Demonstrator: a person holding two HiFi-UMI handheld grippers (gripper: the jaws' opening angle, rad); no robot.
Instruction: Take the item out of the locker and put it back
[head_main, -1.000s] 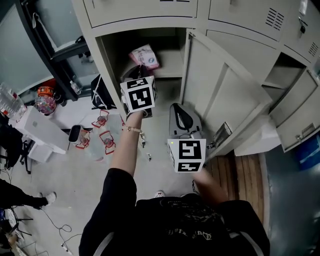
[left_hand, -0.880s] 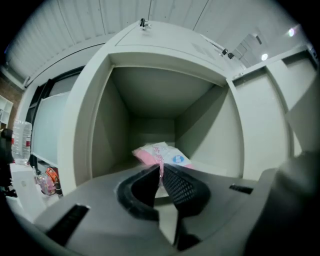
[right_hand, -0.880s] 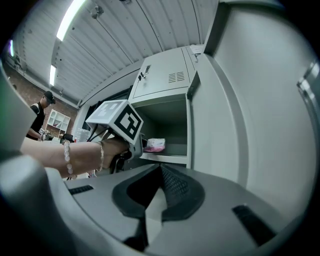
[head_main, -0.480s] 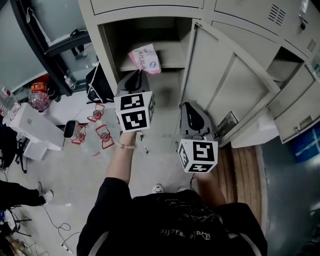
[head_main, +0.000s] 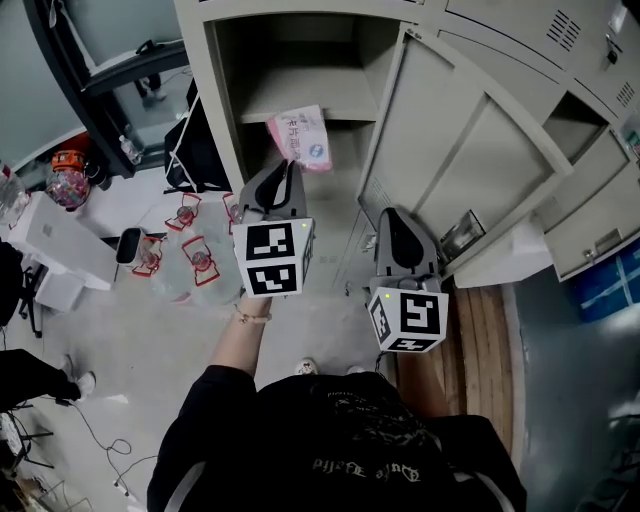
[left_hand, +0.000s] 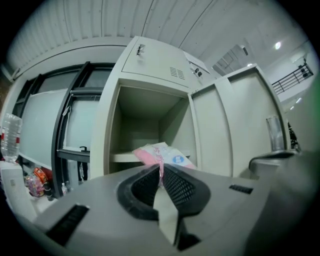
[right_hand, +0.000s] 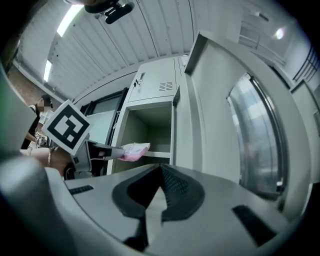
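Left gripper (head_main: 291, 166) clenched the packet's (head_main: 300, 138) near edge — shelf (head_main: 330, 104) straight ahead, just beyond; right gripper (head_main: 392, 213), closed and empty, sat farther back.

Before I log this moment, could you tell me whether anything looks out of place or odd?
Nothing is spilled or damaged. Only the pink packet is off its place: the left gripper pinches its edge, holding it in front of the locker shelf.

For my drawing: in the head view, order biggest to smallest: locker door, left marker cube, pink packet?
Largest first:
locker door
left marker cube, helped by being nearer the camera
pink packet, only slightly smaller
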